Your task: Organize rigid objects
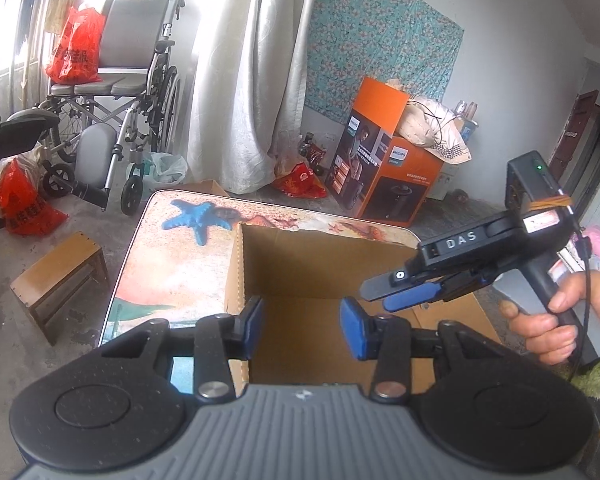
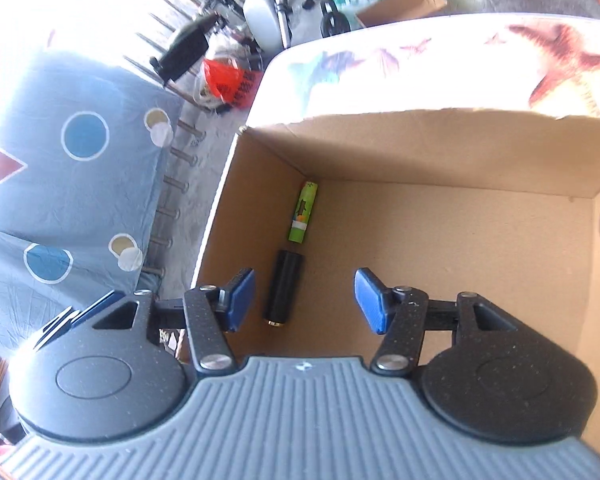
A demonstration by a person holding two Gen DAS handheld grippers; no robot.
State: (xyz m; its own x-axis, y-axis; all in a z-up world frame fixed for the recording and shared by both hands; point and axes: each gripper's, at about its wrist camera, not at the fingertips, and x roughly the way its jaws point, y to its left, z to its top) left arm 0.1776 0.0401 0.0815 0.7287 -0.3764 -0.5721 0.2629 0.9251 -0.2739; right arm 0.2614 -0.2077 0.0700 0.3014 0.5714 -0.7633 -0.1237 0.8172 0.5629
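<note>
Two rigid things already lie on the floor of the cardboard box (image 2: 440, 152), along its left wall as the right wrist view shows it: a green tube (image 2: 303, 213) tucked into the far corner, and a black cylinder (image 2: 283, 286) with a brass-coloured end nearer the camera, end to end with the tube but just apart from it; the rest of the box floor is bare, so I judge the sorting begun but not far along, and no further loose object waiting to be packed shows in either view.

The right hand-held gripper (image 2: 304, 300) hangs over the box, its blue pads moderately apart with nothing between them; the left hand-held gripper (image 1: 300, 326) sits at the near rim of the same box, its jaws narrower but likewise empty; a hand (image 1: 560, 320) grips the handle of the right tool in the left wrist view.

The box stands on a counter (image 1: 172, 256) printed with starfish.

As for writing: the right tool's body reads "DAS"; an orange carton (image 1: 380, 176) on the floor behind carries "PHILIPS" twice; the tube's label has print too small to read, possibly a dark figure on it; red bags (image 1: 76, 46) by the wheelchair (image 1: 140, 60) bear dark characters that I cannot make out.
</note>
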